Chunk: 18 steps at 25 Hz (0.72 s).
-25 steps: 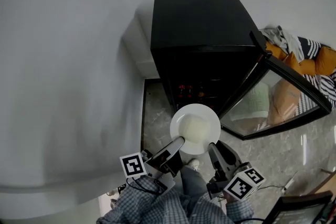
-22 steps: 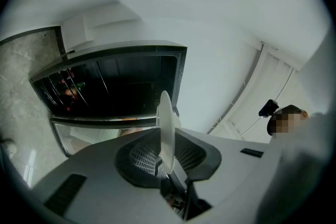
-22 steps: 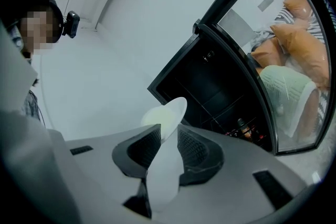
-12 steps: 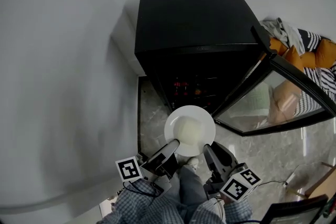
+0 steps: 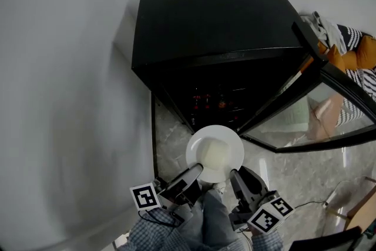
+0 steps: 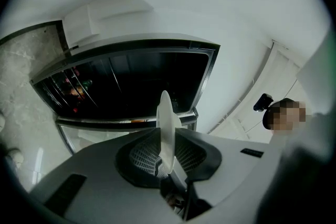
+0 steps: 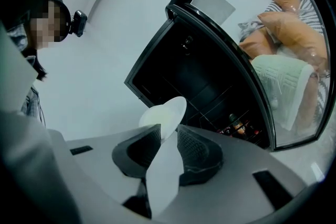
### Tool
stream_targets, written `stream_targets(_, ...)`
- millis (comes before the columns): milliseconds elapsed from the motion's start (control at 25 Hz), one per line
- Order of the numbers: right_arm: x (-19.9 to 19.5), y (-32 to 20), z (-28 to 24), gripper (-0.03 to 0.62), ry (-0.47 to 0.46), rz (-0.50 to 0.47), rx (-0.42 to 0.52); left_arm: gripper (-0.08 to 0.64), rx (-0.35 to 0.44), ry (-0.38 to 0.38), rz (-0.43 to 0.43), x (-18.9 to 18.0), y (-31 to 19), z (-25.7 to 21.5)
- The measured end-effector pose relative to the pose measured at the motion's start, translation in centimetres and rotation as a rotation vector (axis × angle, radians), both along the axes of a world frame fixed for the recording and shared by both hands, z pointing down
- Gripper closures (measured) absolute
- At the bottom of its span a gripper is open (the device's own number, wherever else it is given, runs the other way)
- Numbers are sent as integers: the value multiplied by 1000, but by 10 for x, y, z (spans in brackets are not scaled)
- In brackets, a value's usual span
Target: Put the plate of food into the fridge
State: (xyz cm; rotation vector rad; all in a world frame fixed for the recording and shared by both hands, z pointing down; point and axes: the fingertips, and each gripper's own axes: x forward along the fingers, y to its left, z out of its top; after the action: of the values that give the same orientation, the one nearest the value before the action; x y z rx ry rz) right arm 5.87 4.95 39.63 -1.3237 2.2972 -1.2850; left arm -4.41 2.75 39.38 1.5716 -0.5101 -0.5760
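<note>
While the round white plate [image 5: 192, 153] lies level and face up, carrying a pale squarish slab of food [image 5: 216, 154], the left gripper [image 5: 197, 170] and right gripper [image 5: 234, 174] each clamp its near rim. It hangs just outside the open black fridge [image 5: 211, 14], whose wire shelves hold bottles [image 7: 237, 126]. The glass door [image 5: 317, 114] stands open to the right.

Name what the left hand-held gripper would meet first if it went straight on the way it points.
Probably the fridge's open compartment, beyond the plate that the left hand-held gripper clamps; depth is unclear.
</note>
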Motion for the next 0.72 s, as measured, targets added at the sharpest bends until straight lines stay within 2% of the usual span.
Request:
stream_targets(360, 3, -26, 36, 505, 17, 26, -9, 489, -1, 14, 10, 2, -27, 39)
stream_targets(720, 10, -42, 72, 505, 18, 59, -21, 489, 15, -3, 28, 9, -47, 73)
